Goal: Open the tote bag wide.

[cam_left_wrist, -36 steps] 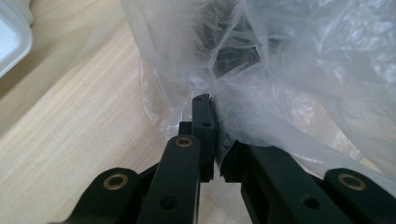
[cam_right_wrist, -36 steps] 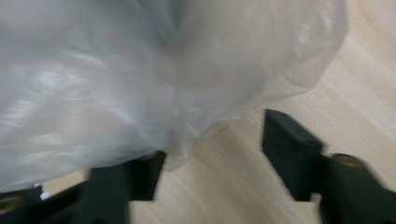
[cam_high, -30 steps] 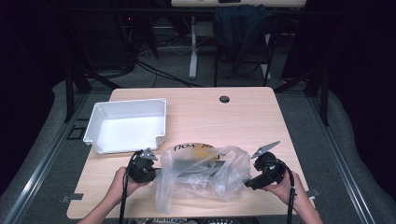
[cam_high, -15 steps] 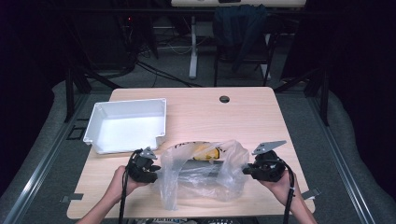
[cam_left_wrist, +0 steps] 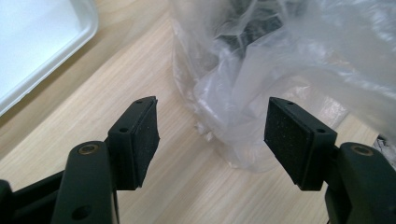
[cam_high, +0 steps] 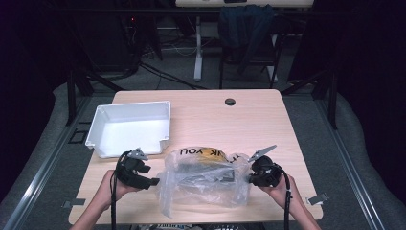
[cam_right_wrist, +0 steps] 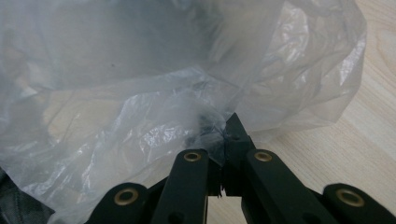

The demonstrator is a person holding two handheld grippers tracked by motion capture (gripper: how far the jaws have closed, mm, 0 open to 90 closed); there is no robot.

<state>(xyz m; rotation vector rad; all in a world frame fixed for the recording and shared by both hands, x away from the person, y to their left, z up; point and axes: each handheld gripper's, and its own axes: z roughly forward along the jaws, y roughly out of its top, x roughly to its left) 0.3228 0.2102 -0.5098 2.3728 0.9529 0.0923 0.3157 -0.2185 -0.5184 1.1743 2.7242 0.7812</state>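
Note:
A crumpled clear plastic bag [cam_high: 203, 184] lies on the wooden table near its front edge, with dark items inside and a yellow patch with black letters [cam_high: 201, 152] at its far side. My right gripper [cam_high: 251, 176] is shut on the bag's right edge; in the right gripper view the jaws pinch the film [cam_right_wrist: 219, 135]. My left gripper [cam_high: 154, 182] stands open just left of the bag. In the left gripper view its pads [cam_left_wrist: 140, 135] are spread wide, with the bag's [cam_left_wrist: 261, 79] left end a little beyond them and nothing between them.
A white rectangular tray [cam_high: 130, 125] sits at the back left of the table, its corner [cam_left_wrist: 42, 42] also in the left gripper view. A round cable hole [cam_high: 230, 101] lies near the table's far edge. Dark chairs and cables stand beyond.
The bag has been lowered and spread flatter on the table. My left gripper has let go of its left edge and now stands open beside it. The right gripper moved slightly left.

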